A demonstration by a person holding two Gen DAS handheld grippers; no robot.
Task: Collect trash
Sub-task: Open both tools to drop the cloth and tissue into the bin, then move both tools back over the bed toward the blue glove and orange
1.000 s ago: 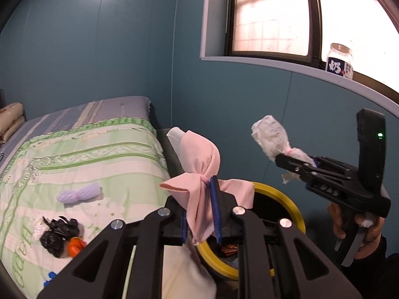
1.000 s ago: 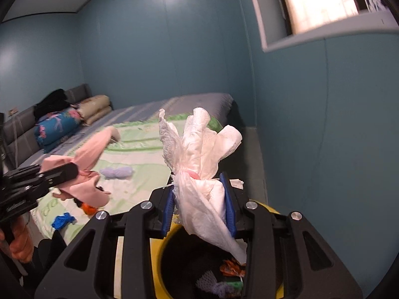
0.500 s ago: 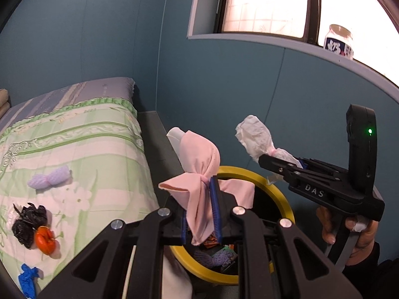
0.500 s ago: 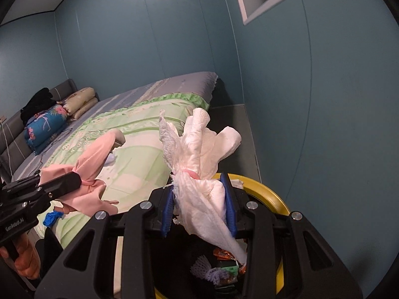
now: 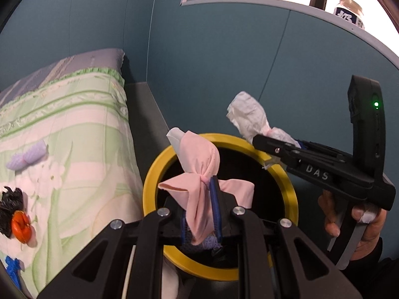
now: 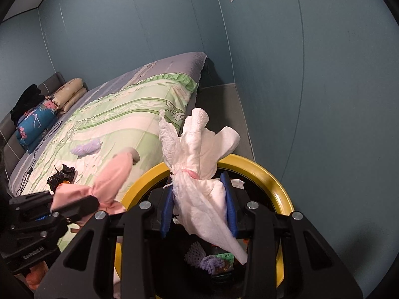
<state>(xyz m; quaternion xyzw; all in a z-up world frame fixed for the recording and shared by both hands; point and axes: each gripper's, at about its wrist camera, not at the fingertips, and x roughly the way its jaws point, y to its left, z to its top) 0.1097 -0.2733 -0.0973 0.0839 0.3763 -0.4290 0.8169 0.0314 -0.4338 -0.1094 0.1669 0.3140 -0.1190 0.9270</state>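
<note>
Beside the bed [image 6: 129,114], against the blue wall: yellow-rimmed trash bin [image 5: 290,189], black inside, holding purple foam netting [image 6: 212,264] and mixed scraps at the bottom, visible in the right wrist view only. On the green quilt: purple foam piece [image 5: 27,155], black crumpled bag [image 5: 11,199], orange wrapper [image 5: 22,226], blue scrap [image 5: 12,267]. Above the bin opening: left gripper [image 5: 200,214], pads clamped on pink wrapper [image 5: 197,174]; right gripper [image 6: 199,206], pads clamped on white tissue wad [image 6: 199,154], tail of the wad hanging into the bin. Left wrist view only: window sill with jar [image 5: 349,12], right hand [image 5: 359,226] on the gripper handle. Right wrist view only: pillows [image 6: 67,94] and folded floral bedding [image 6: 35,127] at the head of the bed.
</note>
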